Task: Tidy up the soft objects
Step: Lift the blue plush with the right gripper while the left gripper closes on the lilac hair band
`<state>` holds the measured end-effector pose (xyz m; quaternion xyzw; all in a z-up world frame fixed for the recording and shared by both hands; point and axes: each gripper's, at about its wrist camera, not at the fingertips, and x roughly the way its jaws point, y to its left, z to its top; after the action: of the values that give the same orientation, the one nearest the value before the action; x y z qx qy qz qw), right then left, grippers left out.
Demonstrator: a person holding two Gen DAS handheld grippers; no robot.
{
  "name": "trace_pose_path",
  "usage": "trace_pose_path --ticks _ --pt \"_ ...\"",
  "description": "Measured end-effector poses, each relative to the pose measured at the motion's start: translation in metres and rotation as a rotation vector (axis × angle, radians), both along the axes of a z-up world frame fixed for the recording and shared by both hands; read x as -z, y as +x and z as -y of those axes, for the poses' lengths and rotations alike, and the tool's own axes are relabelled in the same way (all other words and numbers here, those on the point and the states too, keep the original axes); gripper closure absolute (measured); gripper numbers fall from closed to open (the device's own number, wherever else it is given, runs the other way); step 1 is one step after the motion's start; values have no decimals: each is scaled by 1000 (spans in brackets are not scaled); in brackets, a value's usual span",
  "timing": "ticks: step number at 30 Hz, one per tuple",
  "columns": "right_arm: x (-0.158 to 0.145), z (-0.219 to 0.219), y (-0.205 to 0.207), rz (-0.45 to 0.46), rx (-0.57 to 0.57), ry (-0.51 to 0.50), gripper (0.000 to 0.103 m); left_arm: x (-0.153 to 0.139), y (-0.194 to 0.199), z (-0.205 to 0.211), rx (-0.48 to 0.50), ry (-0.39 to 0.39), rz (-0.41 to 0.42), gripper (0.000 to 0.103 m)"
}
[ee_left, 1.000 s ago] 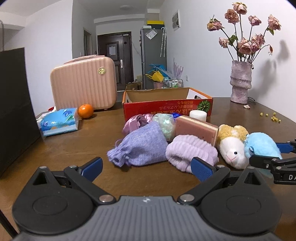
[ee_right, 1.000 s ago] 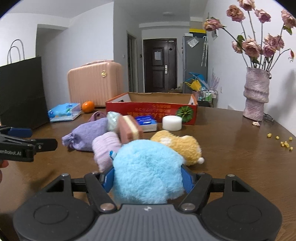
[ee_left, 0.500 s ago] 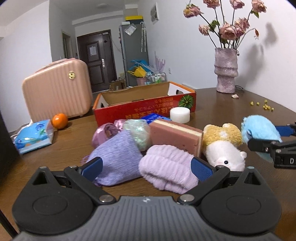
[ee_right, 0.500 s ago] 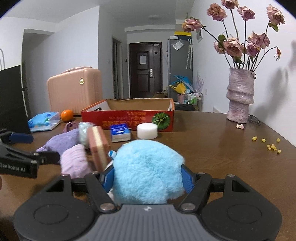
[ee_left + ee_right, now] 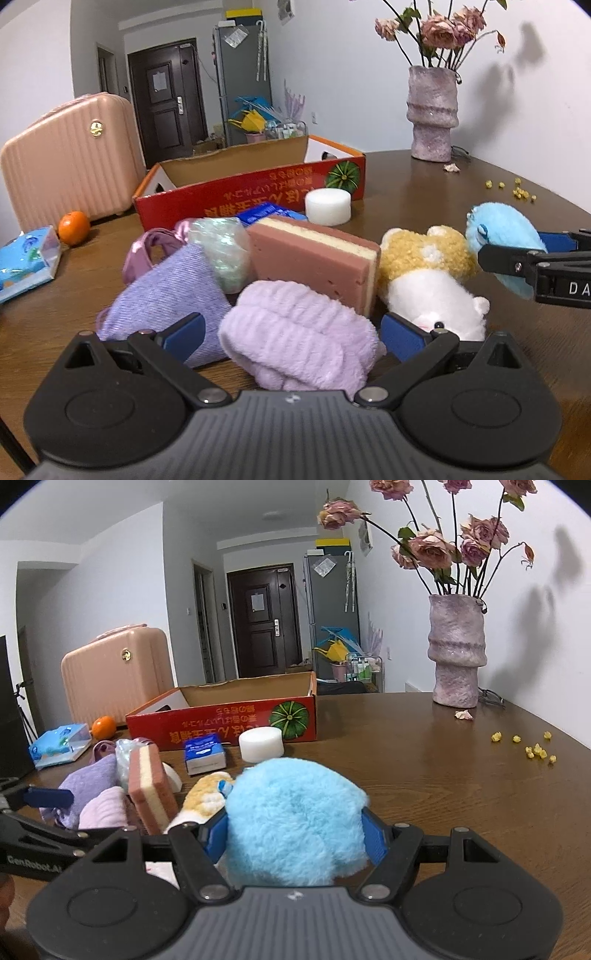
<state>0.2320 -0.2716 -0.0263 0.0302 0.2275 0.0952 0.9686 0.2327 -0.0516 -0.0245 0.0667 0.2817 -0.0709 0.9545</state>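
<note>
fluffy lilac rolled towel: lies crosswise between spread pads of left gripper, ungripped; right gripper clamps blue plush toy.

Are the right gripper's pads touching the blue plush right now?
Touching. In the right wrist view both blue pads of the right gripper press into the sides of the blue plush, its fur bulging around them; no gap shows on either side.

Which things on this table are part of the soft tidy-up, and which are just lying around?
Job: blue plush, yellow plush, lilac towel, purple pouch, sponge, red box.
Lying about: orange, vase, suitcase.
</note>
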Motion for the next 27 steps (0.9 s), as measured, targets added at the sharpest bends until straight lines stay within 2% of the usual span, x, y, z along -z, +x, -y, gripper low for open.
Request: trace_pose_path --ticks 6,10,14,23,27 --pt "1 0 0 4 -2 6 33 11 13 6 17 13 -37 0" --pt "2 0 0 0 -2 7 33 15 20 2 12 -16 -52 0" --pt "3 -1 0 0 0 -1 33 17 20 3 22 -10 -55 5" --pt "1 1 -6 19 3 9 33 17 18 2 23 -6 -50 25" --pt "1 0 -8 23 3 8 33 16 14 -1 19 -12 -45 43"
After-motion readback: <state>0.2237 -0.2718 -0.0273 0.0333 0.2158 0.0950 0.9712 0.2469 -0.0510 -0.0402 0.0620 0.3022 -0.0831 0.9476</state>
